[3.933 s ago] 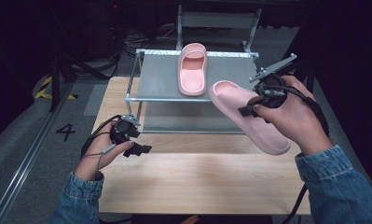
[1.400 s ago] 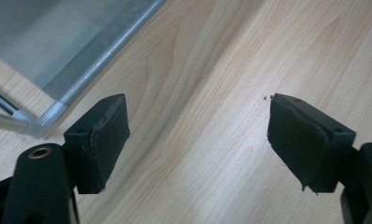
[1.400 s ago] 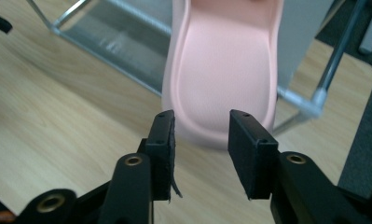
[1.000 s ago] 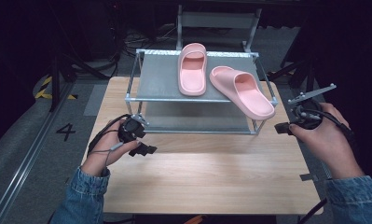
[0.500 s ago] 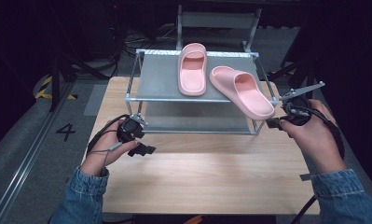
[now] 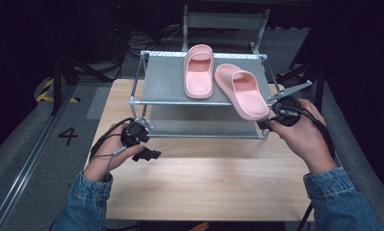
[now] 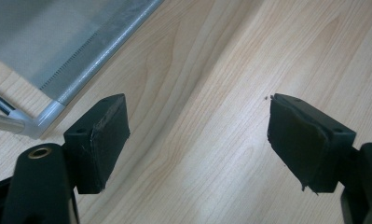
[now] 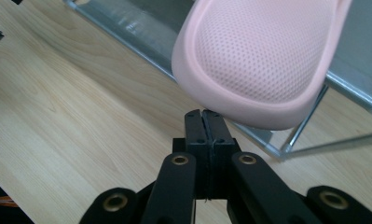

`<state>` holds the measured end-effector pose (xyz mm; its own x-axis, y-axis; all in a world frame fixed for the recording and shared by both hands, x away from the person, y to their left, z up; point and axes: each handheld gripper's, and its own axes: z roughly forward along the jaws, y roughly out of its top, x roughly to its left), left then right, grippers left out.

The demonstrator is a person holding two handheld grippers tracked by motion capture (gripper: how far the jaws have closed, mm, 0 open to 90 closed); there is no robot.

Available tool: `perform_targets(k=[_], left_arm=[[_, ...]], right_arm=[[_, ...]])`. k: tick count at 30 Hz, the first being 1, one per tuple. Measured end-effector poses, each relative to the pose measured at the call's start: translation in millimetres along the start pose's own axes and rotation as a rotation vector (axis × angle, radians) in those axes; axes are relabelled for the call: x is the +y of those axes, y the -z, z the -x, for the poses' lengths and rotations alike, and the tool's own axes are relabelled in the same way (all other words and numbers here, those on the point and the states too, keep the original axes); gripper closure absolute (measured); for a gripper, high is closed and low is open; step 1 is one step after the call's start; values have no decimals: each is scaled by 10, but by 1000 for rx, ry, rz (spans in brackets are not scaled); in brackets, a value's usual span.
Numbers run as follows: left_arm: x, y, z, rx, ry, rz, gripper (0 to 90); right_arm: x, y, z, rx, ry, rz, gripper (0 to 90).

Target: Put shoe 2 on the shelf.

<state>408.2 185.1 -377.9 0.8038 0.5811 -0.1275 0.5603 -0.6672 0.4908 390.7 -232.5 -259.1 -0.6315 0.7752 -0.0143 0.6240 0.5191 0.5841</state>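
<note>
Two pink slippers lie on the top shelf of a metal rack (image 6: 170, 102). The left slipper (image 6: 199, 71) lies straight. The right slipper (image 6: 241, 91) lies at an angle, its heel (image 8: 263, 56) sticking out over the shelf's front right corner. My right gripper (image 6: 263, 123) is shut with nothing between its jaws. Its tips (image 8: 204, 115) sit just under that heel's rim; I cannot tell whether they touch it. My left gripper (image 6: 151, 155) hangs low over the wooden table in front of the rack's left leg, its jaws (image 7: 197, 135) wide open and empty.
The rack stands at the back of the wooden table (image 6: 204, 187), with a lower shelf (image 6: 199, 126) under the top one. Its front left corner (image 7: 39, 122) lies close to my left gripper. Dark floor and cables surround the table.
Earlier my right gripper carried the right slipper in the air; it now rests on the shelf. Over the last second my right hand moved left, up to the slipper's heel. The left hand stayed put.
</note>
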Motion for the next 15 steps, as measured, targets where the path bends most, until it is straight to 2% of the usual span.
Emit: perform_targets(k=[10,15], left_arm=[[-19,9,-21,-3,5,10,215],[-26,13,-30,-9,10,11,215]], right_arm=[[295,-239,-197,29,63,4,900],[407,-312,-238,40,64,2,900]])
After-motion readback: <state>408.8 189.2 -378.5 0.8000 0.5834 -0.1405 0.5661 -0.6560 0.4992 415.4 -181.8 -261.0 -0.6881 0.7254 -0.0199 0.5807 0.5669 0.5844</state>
